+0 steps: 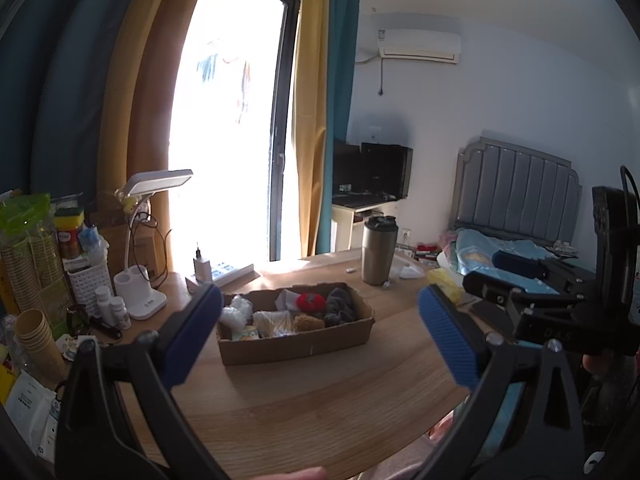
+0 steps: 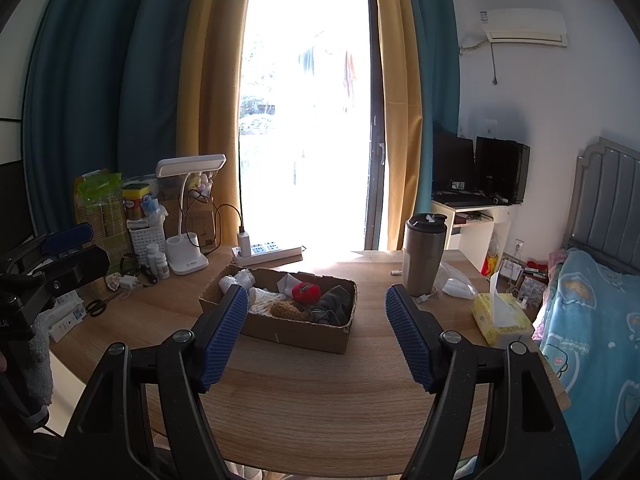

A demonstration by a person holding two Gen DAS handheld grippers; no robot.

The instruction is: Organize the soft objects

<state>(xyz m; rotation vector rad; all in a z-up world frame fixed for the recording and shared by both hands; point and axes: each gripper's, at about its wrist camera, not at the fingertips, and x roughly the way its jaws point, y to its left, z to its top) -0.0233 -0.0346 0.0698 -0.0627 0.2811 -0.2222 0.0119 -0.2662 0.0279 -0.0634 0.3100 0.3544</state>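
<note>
Both grippers, left (image 1: 320,334) and right (image 2: 316,334), we held spread and empty above the table (image 2: 320,400), short of the box (image 2: 296,330). The soft things (image 2: 306,292) lay together inside it, which fits sorting finished or pending.

Two hand-held tools hover side by side, both level and pointing forward. The left tool (image 1: 320,320) has its blue-padded fingers spread wide apart, holding nothing. The right tool (image 2: 316,324) is likewise spread and empty.
</note>
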